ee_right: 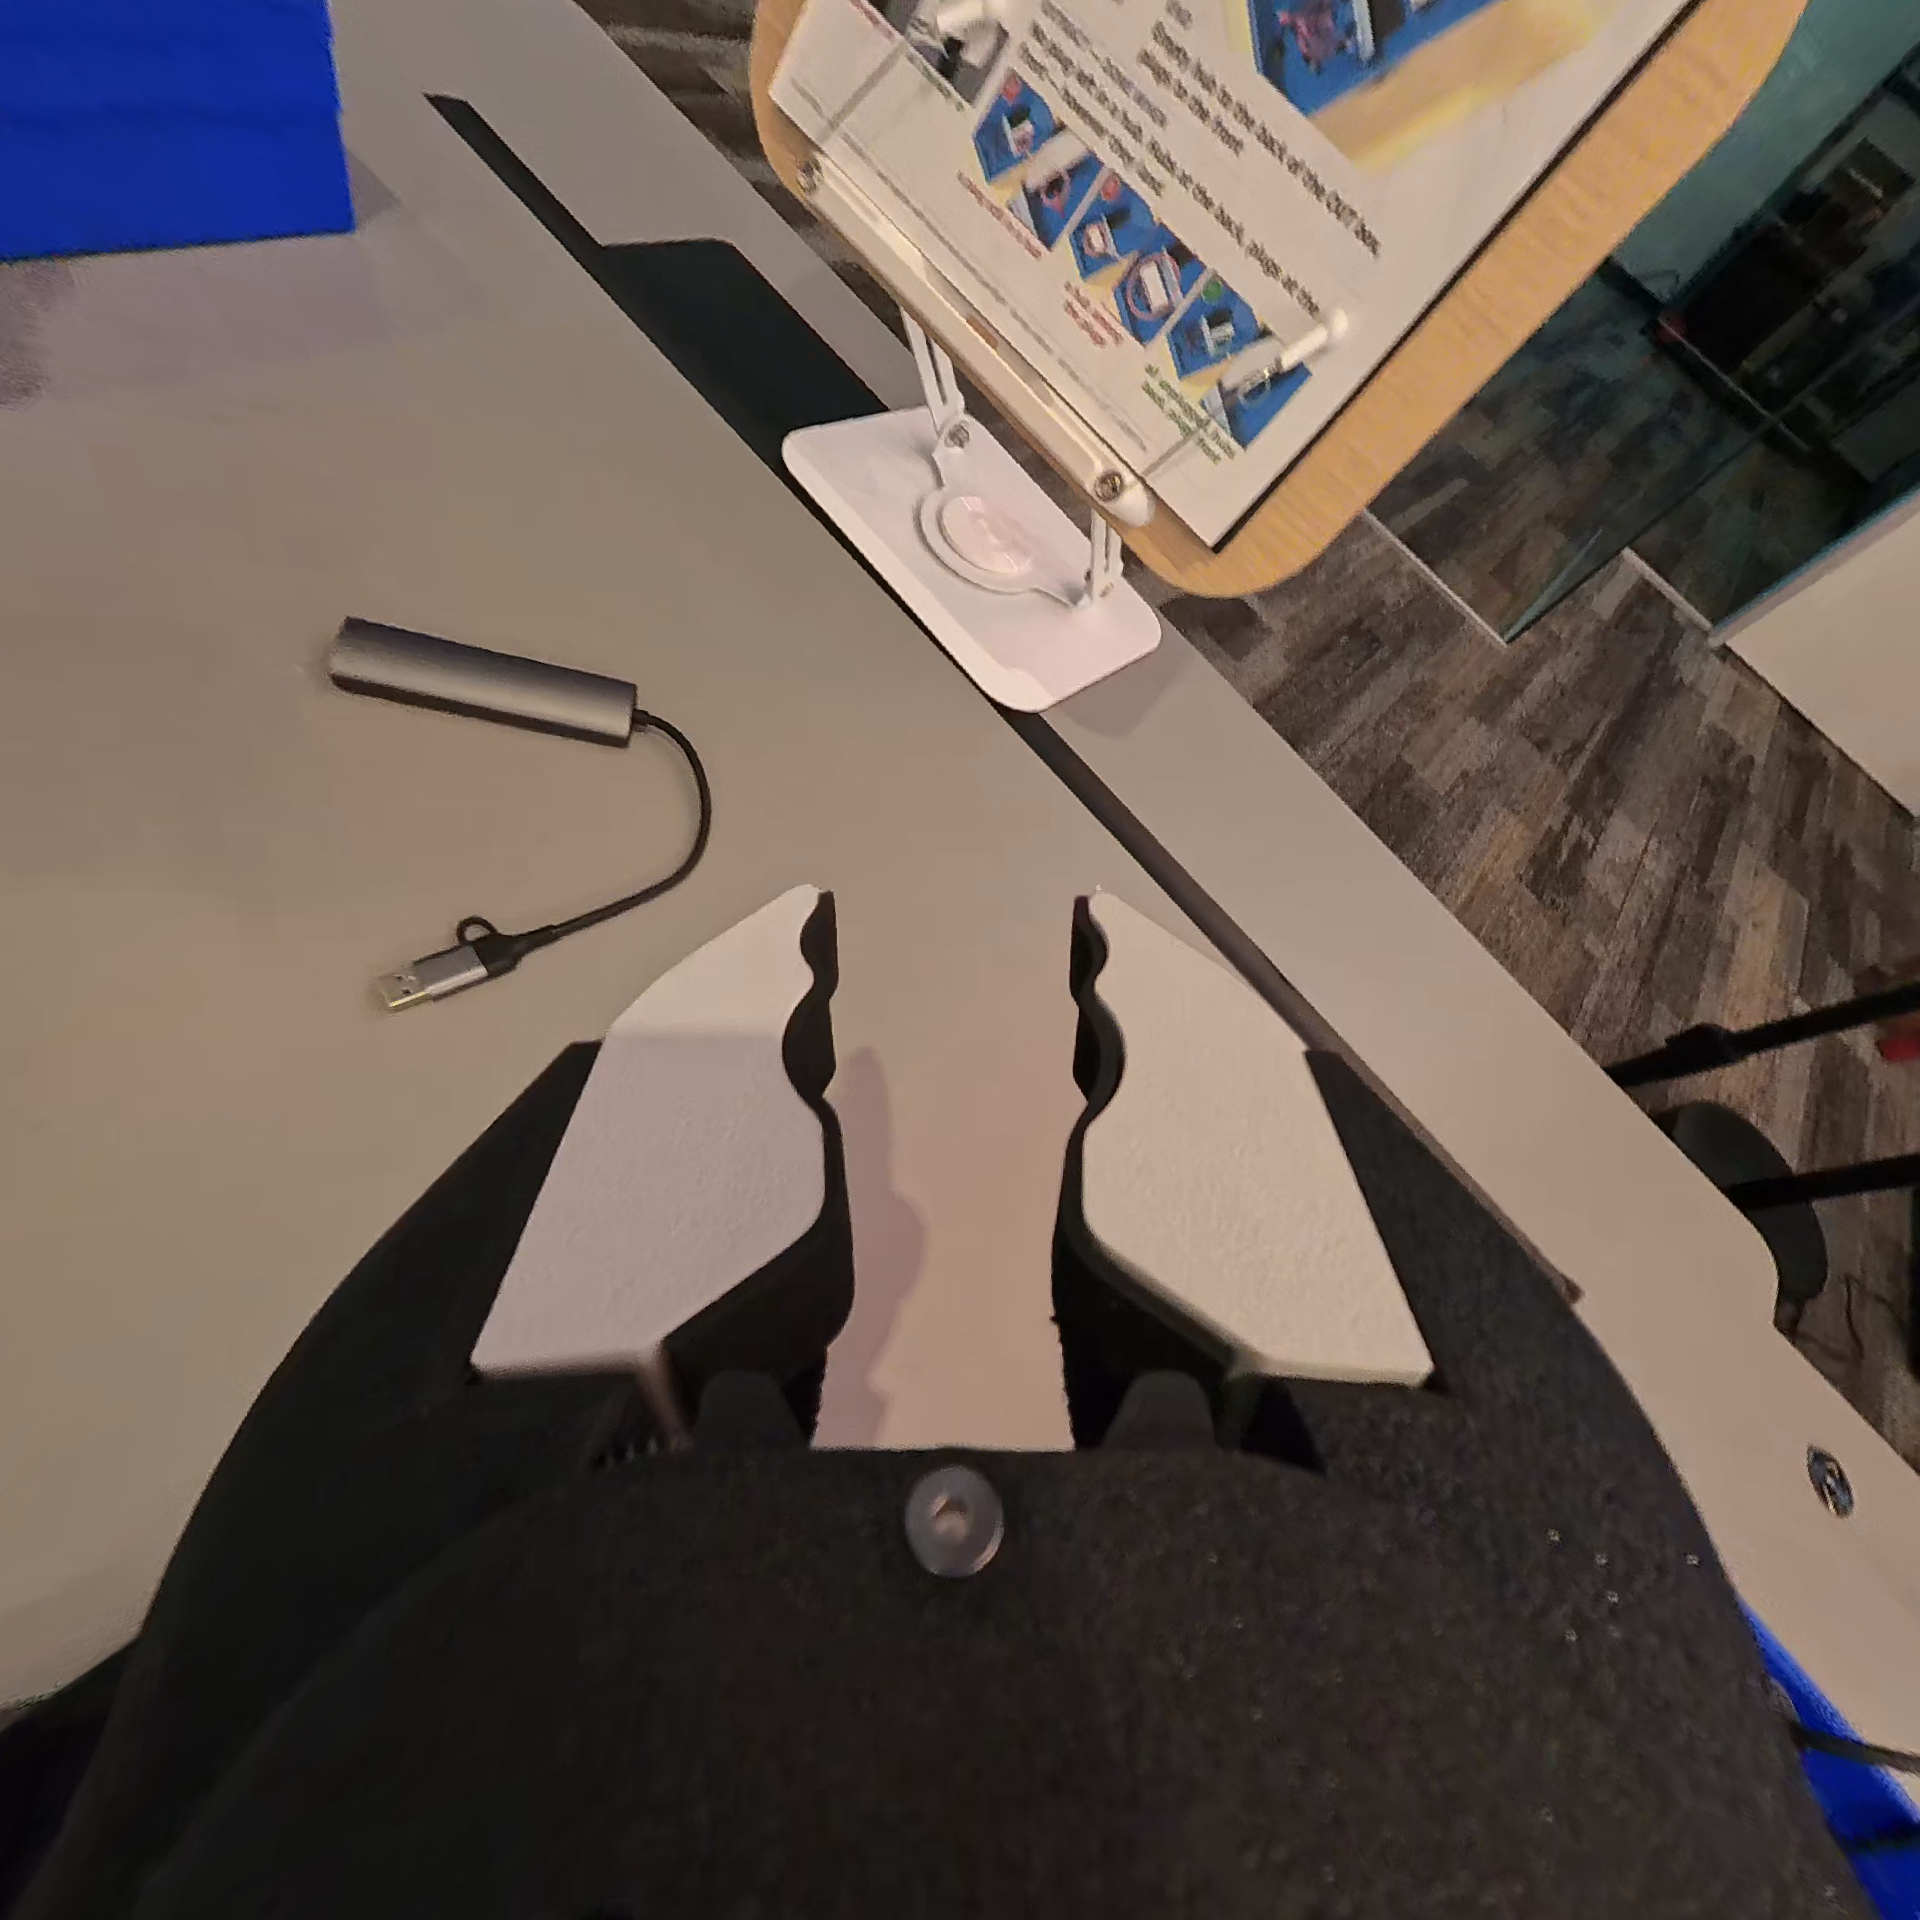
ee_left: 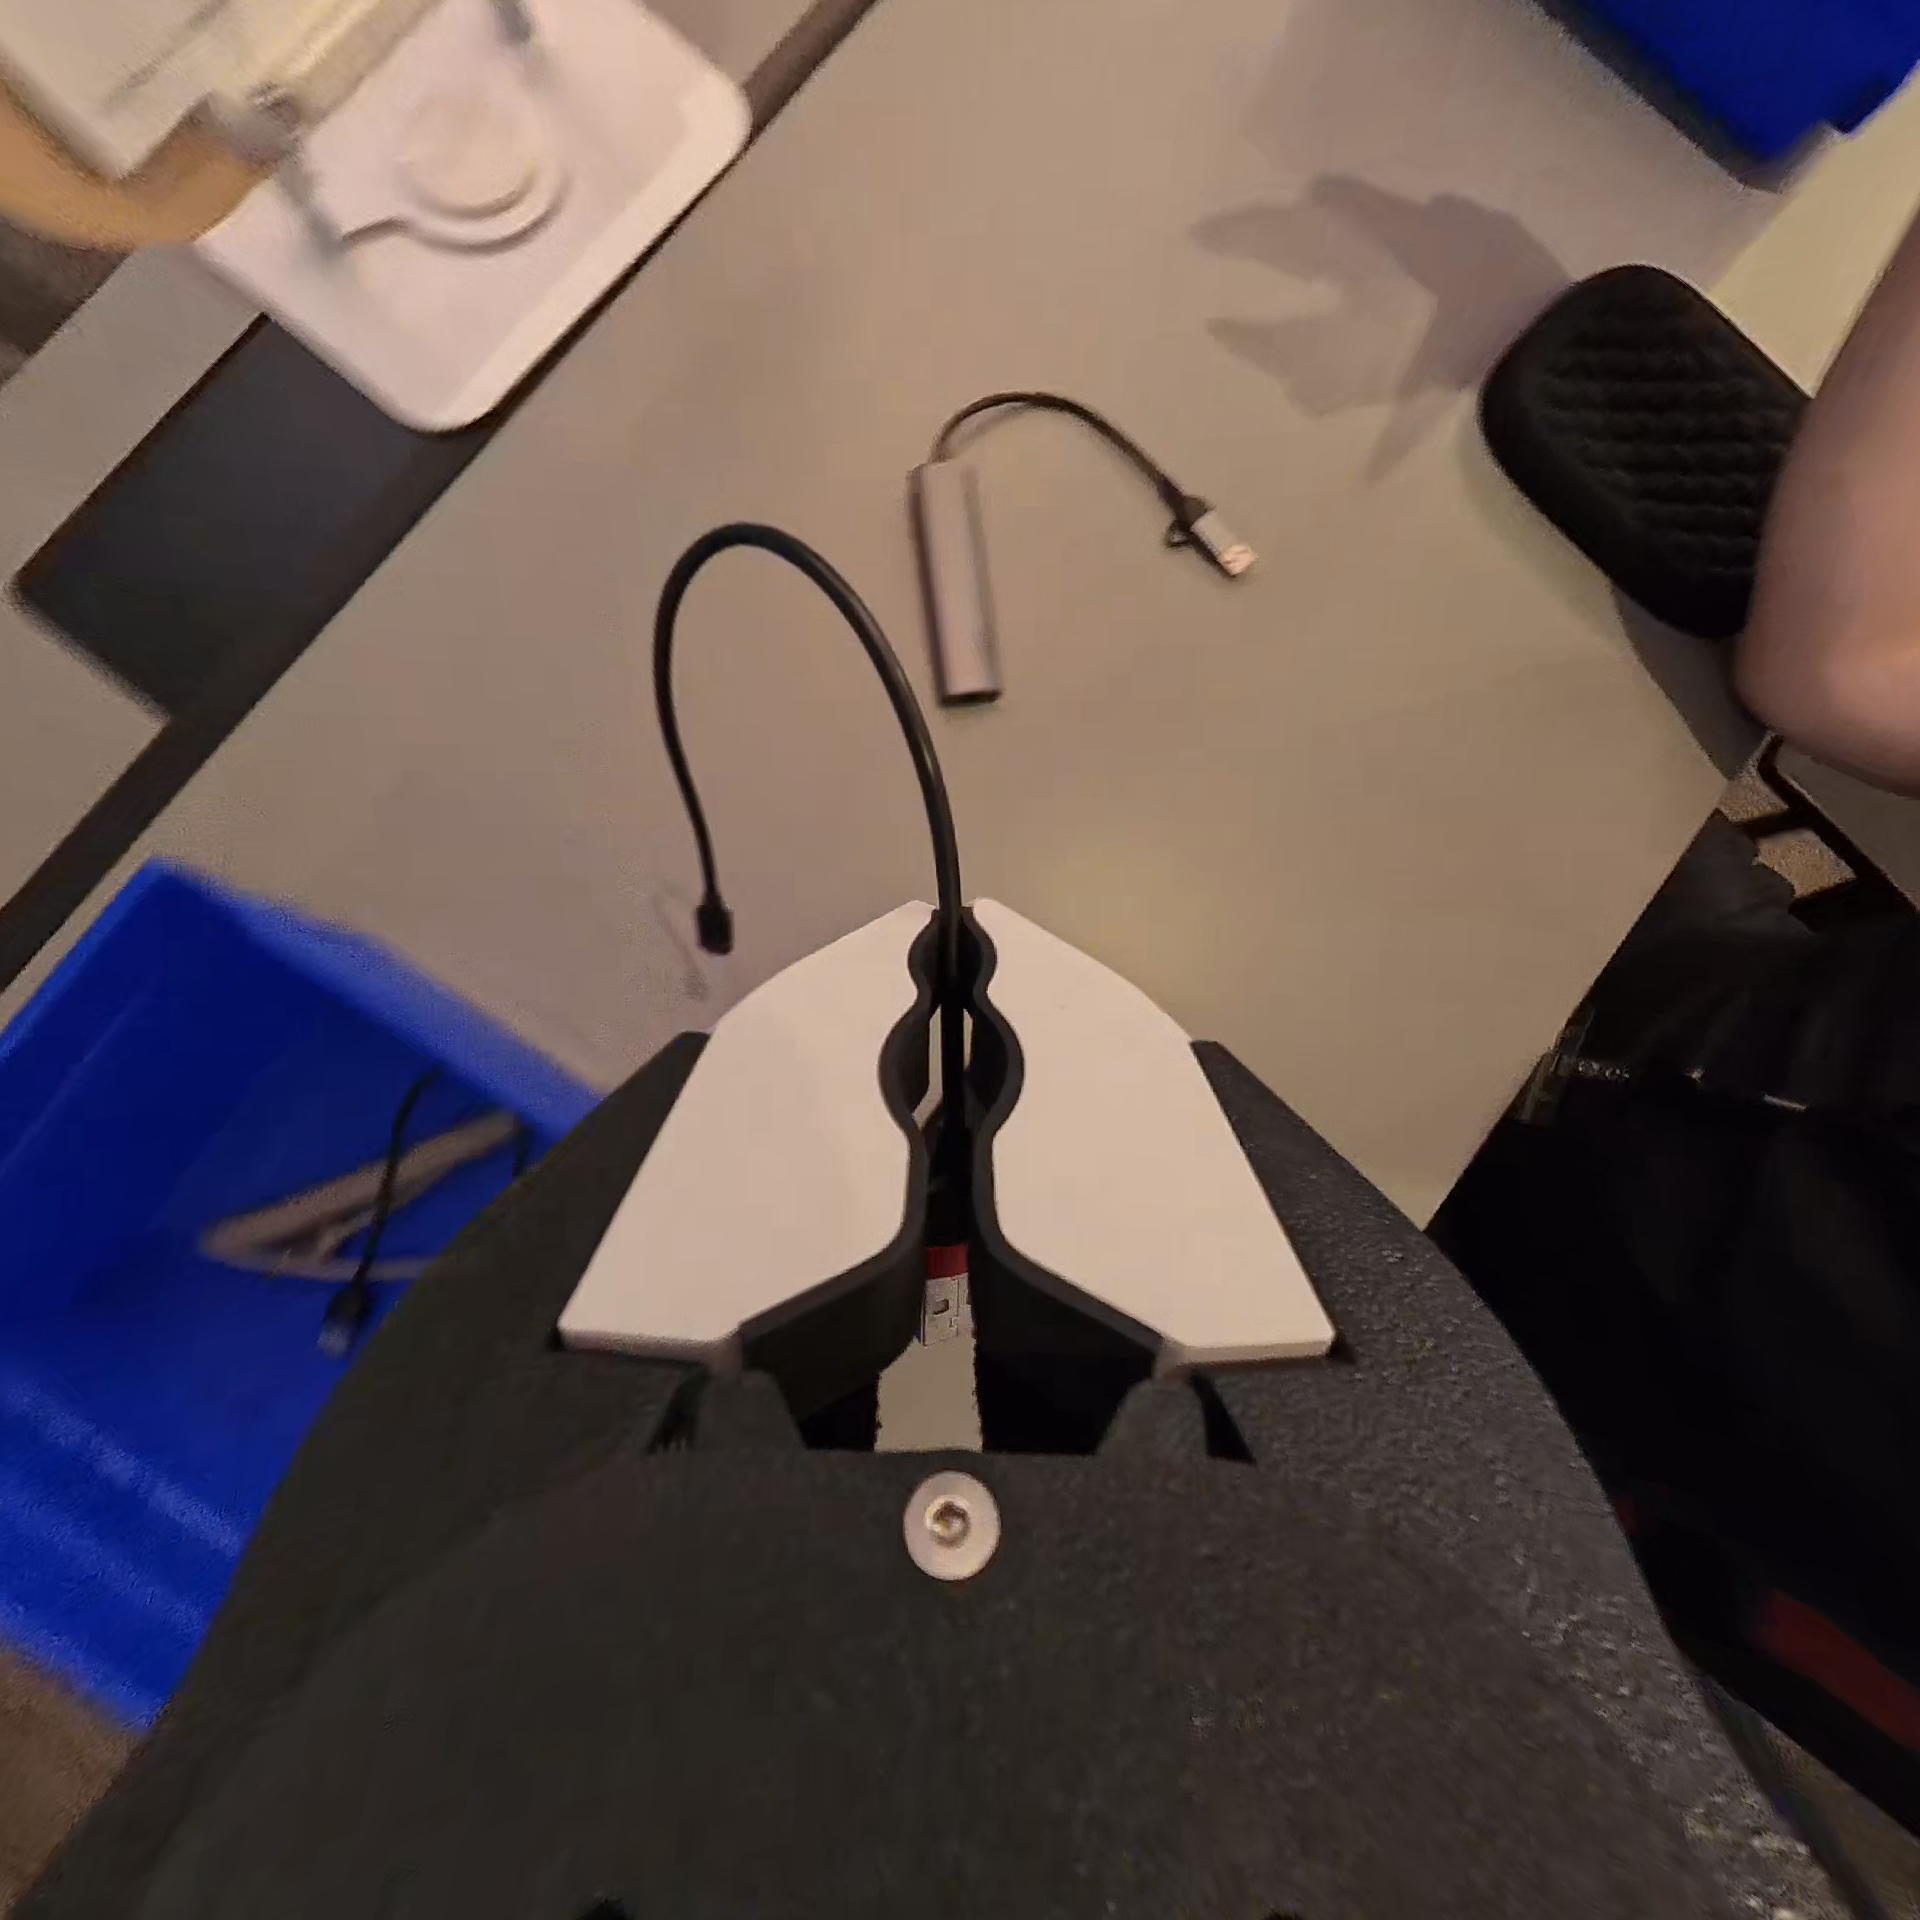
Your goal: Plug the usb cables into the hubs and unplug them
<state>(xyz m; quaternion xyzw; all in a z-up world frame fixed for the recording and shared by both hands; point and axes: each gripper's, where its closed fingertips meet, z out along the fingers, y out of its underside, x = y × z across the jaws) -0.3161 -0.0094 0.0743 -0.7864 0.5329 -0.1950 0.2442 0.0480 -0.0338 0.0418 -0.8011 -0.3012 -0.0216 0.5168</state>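
My left gripper (ee_left: 951,914) is shut on a short black USB cable (ee_left: 831,623). Its USB-A plug (ee_left: 948,1314) points back between the fingers. The cable arcs up and its small free end (ee_left: 714,923) hangs above the grey table (ee_left: 1247,831). A grey USB hub (ee_left: 956,582) with its own black lead and silver plug (ee_left: 1226,551) lies on the table beyond. In the right wrist view the same hub (ee_right: 483,677) and its plug (ee_right: 431,979) lie to the left of my right gripper (ee_right: 954,909), which is open and empty above the table.
A blue bin (ee_left: 208,1195) at lower left holds another hub and cable (ee_left: 364,1226). A second blue bin (ee_left: 1766,62) stands far right. A white stand base (ee_right: 977,551) carries a tilted instruction board (ee_right: 1247,208) at the table edge. A person's arm (ee_left: 1839,520) rests on a black chair armrest (ee_left: 1631,447). Across from one pair of fingers to the other is roughly 40 cm.
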